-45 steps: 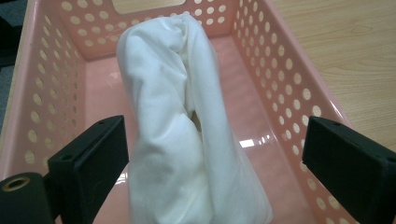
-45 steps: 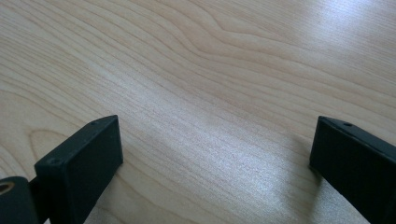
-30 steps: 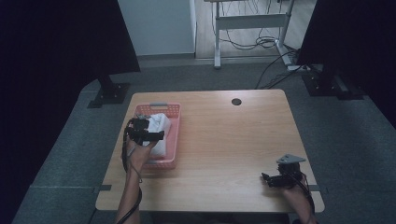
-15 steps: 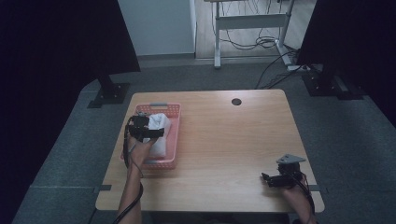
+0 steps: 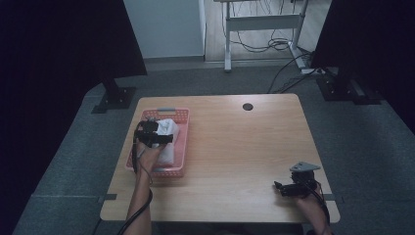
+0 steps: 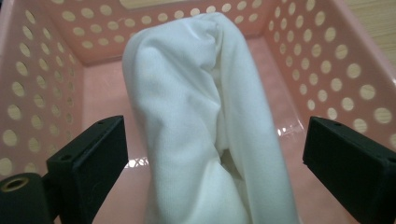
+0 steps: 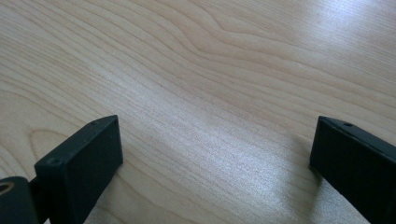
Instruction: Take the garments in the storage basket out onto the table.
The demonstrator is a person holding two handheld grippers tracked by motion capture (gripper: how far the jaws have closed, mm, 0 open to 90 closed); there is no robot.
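Hovering in the pink basket (image 6: 327, 51), the left gripper (image 6: 212, 158) has jaws apart around the white cloth (image 6: 201, 116), untouching; the right gripper (image 7: 215, 158) gapes over bare table (image 7: 210, 70).

No writing, label, brand or number can be read anywhere — not on any surface.

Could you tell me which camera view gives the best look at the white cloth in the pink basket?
The left gripper view: the white cloth stands close up, folds plain, between the open tongs. The high view shows it small, partly behind the left gripper.
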